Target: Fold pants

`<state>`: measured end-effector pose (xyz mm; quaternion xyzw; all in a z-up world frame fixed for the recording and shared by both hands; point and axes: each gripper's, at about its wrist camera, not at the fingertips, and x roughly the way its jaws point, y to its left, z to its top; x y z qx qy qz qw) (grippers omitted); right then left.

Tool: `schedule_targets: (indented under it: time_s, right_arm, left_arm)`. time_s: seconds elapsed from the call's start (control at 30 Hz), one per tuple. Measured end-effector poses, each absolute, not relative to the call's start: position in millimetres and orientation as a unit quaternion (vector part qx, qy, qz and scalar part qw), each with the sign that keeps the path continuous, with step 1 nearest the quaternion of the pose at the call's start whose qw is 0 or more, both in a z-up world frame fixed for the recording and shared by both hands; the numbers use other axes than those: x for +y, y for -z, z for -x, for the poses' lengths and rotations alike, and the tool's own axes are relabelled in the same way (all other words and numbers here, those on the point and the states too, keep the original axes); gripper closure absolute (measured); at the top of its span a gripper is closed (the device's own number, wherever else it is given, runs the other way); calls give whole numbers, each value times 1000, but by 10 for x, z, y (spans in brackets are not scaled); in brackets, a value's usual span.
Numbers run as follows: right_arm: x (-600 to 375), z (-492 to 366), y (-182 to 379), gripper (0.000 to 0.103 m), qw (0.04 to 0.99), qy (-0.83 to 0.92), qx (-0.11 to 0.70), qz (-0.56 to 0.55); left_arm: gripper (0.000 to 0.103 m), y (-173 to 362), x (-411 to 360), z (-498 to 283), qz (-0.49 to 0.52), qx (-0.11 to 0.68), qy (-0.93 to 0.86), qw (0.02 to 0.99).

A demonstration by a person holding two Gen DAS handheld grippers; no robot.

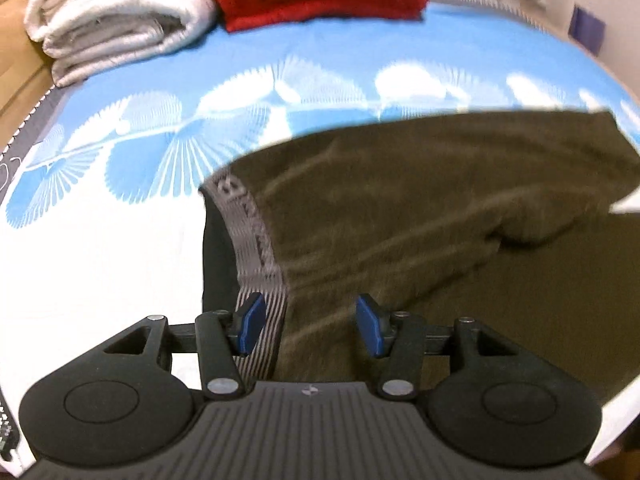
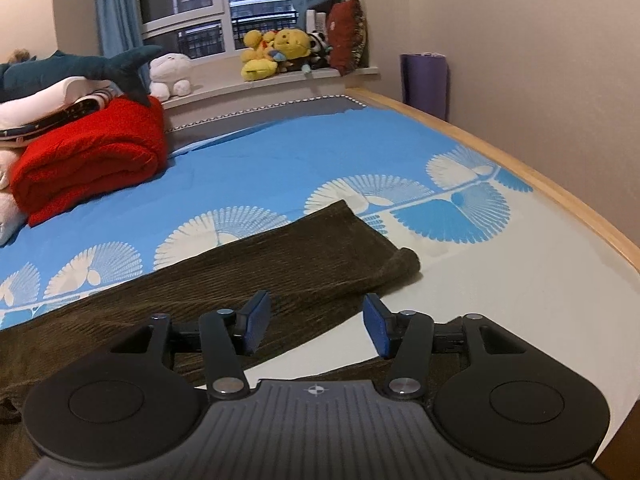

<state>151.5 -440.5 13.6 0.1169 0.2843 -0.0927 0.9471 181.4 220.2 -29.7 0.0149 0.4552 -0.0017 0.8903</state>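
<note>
Olive-brown corduroy pants [image 1: 420, 208] lie flat on the bed. Their grey striped waistband [image 1: 256, 248] runs down the left side in the left wrist view. My left gripper [image 1: 311, 322] is open, just above the waistband end of the pants, with its left pad [image 1: 252, 320] over the band. In the right wrist view one pant leg [image 2: 288, 264] stretches to the right, its hem [image 2: 400, 264] slightly curled. My right gripper [image 2: 316, 326] is open and empty, over the near edge of that leg.
The bed sheet [image 2: 280, 160] is blue and white. A folded red blanket [image 2: 88, 160] and white bedding [image 1: 116, 24] sit at the far left. Plush toys [image 2: 276, 54] line the window sill. The wooden bed edge [image 2: 560, 192] and wall are at the right.
</note>
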Motion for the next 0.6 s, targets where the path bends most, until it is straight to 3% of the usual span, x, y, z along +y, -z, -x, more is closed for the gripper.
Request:
schedule_targets:
  time_s: [0.07, 0.23, 0.37, 0.57, 0.6]
  right_arm:
    - [-4360, -1541, -140, 34, 949, 85, 285, -107]
    - [-4201, -1624, -156, 19, 954, 65, 287, -67]
    - [-4083, -1691, -156, 15, 954, 45, 293, -50]
    - [-3879, -1805, -173, 15, 951, 27, 304, -43]
    - [-3842, -1825, -182, 15, 951, 24, 304, -44]
  left_arm:
    - [45, 243, 2170, -1866, 1, 446, -1, 895]
    - [38, 162, 2043, -1969, 5, 428, -8, 904]
    - [32, 118, 1966, -2055, 12, 421, -10, 907]
    - [32, 77, 1944, -2178, 40, 419, -21, 907]
    - [38, 64, 1930, -2194, 38, 416, -23, 908]
